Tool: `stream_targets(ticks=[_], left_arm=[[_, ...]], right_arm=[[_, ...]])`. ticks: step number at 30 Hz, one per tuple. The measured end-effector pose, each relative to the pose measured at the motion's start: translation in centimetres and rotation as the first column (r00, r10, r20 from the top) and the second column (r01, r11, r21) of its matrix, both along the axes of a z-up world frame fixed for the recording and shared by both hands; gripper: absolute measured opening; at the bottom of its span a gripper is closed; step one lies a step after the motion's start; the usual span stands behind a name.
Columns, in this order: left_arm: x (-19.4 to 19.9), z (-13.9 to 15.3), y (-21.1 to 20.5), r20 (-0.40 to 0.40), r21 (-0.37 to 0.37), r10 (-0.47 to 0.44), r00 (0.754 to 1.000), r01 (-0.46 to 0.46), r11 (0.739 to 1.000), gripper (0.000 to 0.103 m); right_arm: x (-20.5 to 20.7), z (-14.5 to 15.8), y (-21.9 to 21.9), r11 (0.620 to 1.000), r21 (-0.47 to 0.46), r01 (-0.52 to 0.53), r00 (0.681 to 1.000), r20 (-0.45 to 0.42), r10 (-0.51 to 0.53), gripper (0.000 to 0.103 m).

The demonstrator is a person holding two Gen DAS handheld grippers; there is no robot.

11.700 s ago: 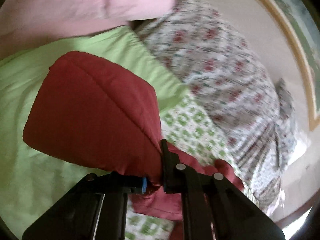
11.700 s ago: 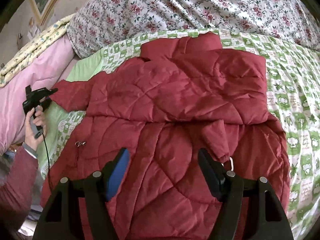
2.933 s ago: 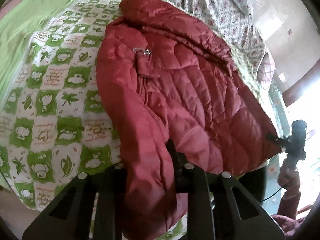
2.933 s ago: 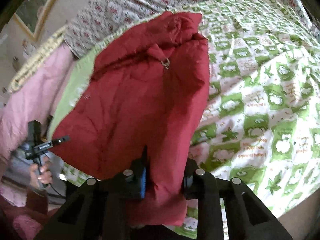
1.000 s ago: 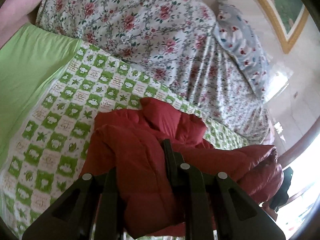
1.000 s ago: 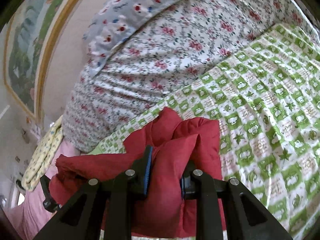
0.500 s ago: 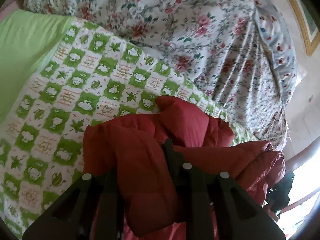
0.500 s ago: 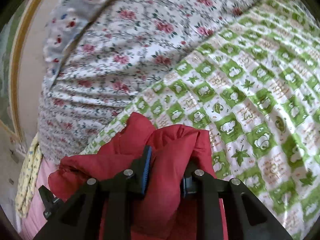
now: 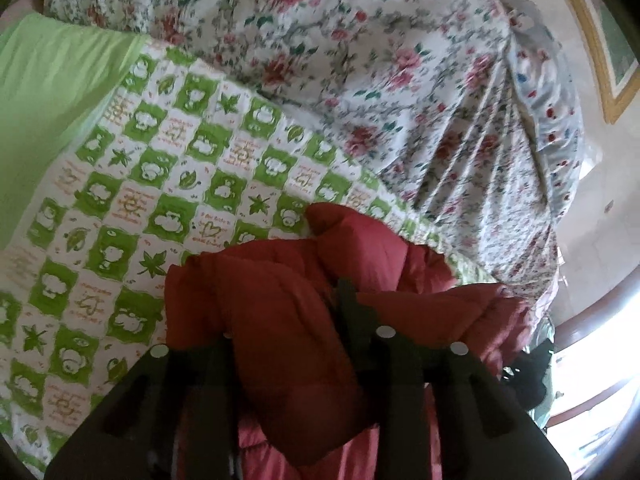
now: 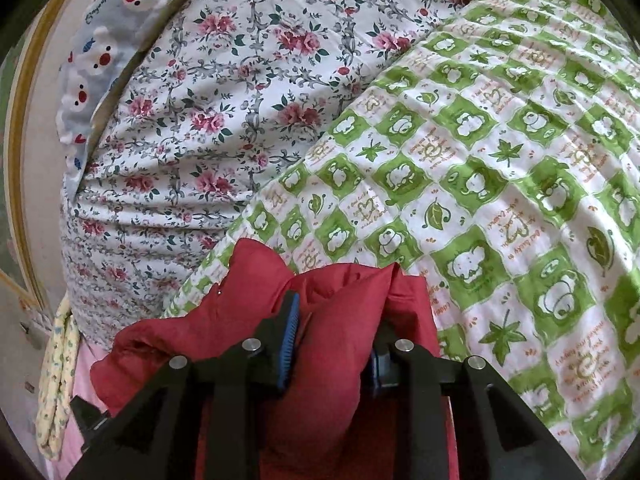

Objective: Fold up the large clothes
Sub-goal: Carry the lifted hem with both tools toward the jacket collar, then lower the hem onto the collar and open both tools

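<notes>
The red padded jacket (image 9: pixel 280 320) is soft and springy, light for its bulk as far as I can judge, with a smooth shell that looks slippery. It lies bunched on the green-and-white checked bedspread (image 10: pixel 500 168), its far edge close to where the bedspread meets the flowered quilt (image 10: pixel 224 92) heaped toward the head of the bed. A garment like this will puff back up after each fold, so I would expect to press it flat. I judge the best hold to be a thick doubled edge or seam — a single layer of that shell would likely slide out of my pads.

My left gripper (image 9: pixel 288 340) has a fat fold of the jacket between its fingers. The jaws have just been opening and now stand a little apart, yet the padding fills the gap and bulges over the left finger, which it mostly hides. The cloth seems to me still pressed, though less firmly.

My right gripper (image 10: pixel 332 336) shows the same thing more plainly — a mound of red quilting sits between the blue pads (image 10: pixel 289 340), touching both. These jaws have also just been easing open, by less. They are narrowly parted and still pinch the bunch, which swells above them.

Letting go fully should drop both folds onto the jacket body below, near the middle of the bedspread rather than at its side edges.
</notes>
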State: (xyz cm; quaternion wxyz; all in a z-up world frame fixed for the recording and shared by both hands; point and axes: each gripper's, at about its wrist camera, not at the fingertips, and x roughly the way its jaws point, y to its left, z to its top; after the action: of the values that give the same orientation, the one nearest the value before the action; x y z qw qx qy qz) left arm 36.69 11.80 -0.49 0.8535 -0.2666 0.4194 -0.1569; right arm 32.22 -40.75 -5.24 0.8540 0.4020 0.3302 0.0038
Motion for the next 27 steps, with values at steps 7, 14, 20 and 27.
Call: stream_targets(ticks=[7,14,20,27], left_arm=[[-4.1,3.7,0.1,0.118,0.077,0.017,0.993,-0.026,0.997,0.044],[-7.9,5.1,-1.8,0.167,0.07,-0.054,0.984,0.043,0.997,0.049],[-10.3,3.5,-8.8,0.155,0.167,-0.268,0.951,0.242,0.956,0.049],[-9.7,0.0,-13.3,0.078,0.299,-0.317,0.945,0.281,0.912,0.049]], right_arm=[[0.3,-0.3,0.2,1.0,-0.012,0.01,1.0,0.0,-0.01,0.028],[0.5,-0.4,0.0,1.0,-0.002,0.014,1.0,-0.007,-0.014,0.031],[0.7,0.3,0.0,1.0,0.013,0.011,1.0,-0.014,-0.011,0.041],[-1.5,4.8,0.2,0.999,-0.042,0.007,0.999,0.034,-0.006,0.071]])
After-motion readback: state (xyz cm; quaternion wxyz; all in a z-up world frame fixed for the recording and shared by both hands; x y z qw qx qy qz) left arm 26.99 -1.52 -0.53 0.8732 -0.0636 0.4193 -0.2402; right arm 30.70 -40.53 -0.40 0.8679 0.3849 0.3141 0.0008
